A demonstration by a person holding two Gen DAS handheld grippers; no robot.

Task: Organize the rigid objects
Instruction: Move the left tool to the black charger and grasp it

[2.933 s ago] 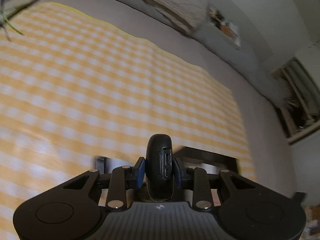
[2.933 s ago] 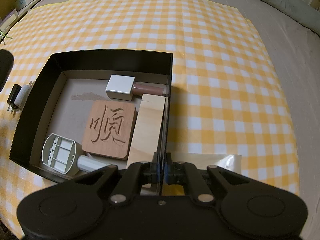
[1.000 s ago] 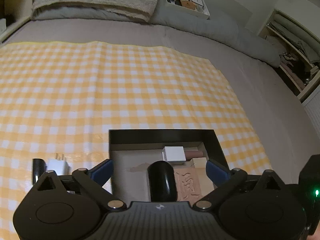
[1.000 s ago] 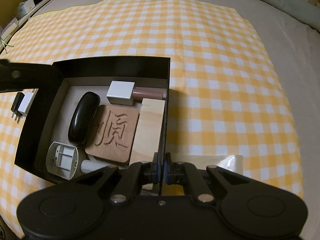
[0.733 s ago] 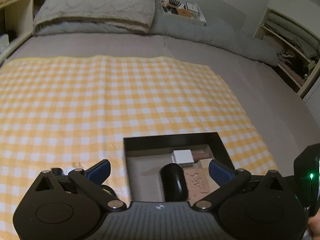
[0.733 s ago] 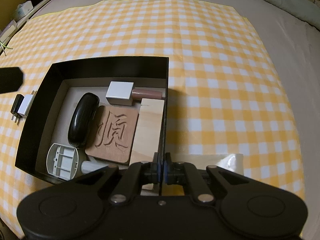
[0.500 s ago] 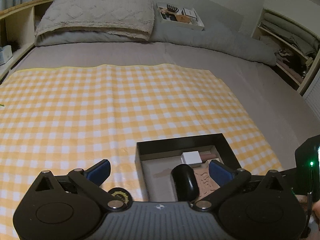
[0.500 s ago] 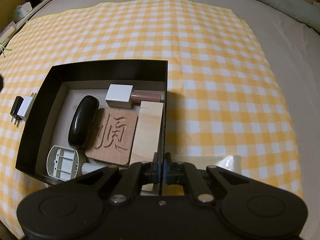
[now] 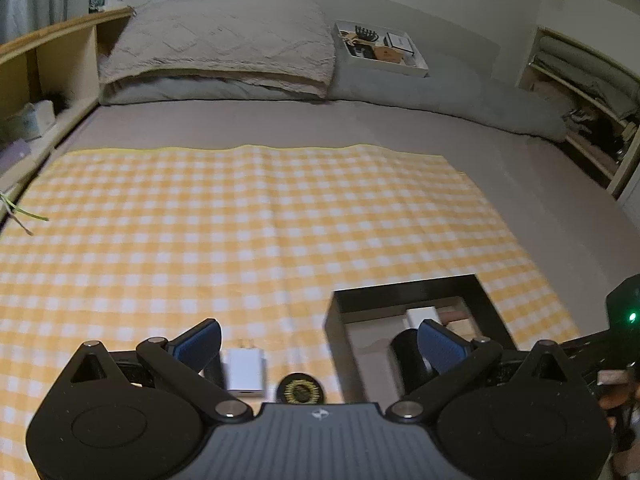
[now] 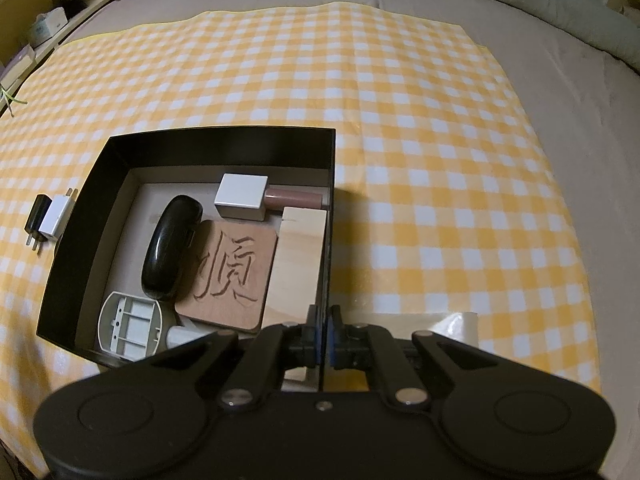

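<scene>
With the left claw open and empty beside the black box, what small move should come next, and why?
Probably lower the left claw onto the white charger plug and close on it. Its jaws stand wide open with nothing between them, and the plug lies on the checked cloth outside the black box, right in front of the claw. The right claw is pinching the box's wall.

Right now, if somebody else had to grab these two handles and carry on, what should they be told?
Left gripper: open, empty, above the checked cloth.
Right gripper: shut on the right wall of the black box, steadying it.
In the box: black oval case, carved wooden tile, pale wood block, silver-capped tube, grey plastic piece.
Left on the cloth, beside the box: white plug, black plug, a round black-and-gold disc.
</scene>
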